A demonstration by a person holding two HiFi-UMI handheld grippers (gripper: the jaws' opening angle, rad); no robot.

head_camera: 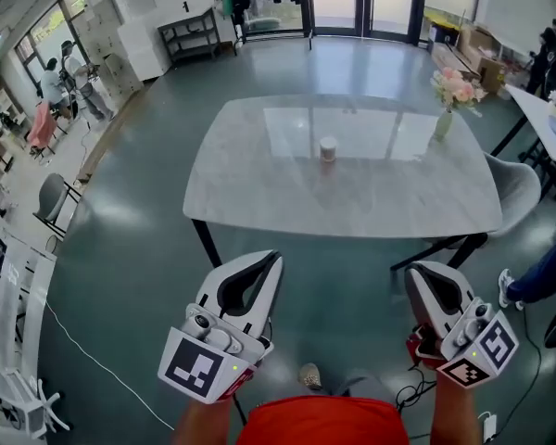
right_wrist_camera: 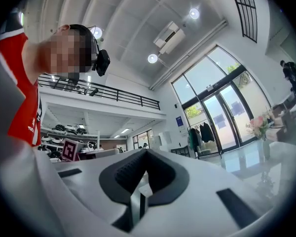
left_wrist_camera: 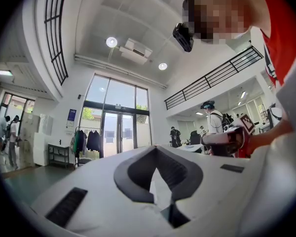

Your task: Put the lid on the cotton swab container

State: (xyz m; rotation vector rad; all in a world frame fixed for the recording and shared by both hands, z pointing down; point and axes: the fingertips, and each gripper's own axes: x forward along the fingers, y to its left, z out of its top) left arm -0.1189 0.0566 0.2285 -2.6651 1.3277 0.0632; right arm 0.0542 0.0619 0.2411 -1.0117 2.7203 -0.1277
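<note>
Not started: my left tool (head_camera: pixel 272 261) and right tool (head_camera: pixel 417 273) both pressed together, empty, well short of the desk (head_camera: pixel 259 188) where the cotton swab container (head_camera: pixel 328 148) stands mid-top; lid too small to tell.

Open floor (head_camera: pixel 324 295) lay before the counter (head_camera: pixel 259 193). Bare marble surrounded the cotton swab container (head_camera: pixel 328 148) at its middle. A flower vase (head_camera: pixel 444 123) stood near the far right edge, well apart.

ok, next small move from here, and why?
Probably step up to the table. The small container stands mid-table, well ahead of the left gripper and right gripper. Both are shut and empty, so neither looks able to reach it from here.
</note>
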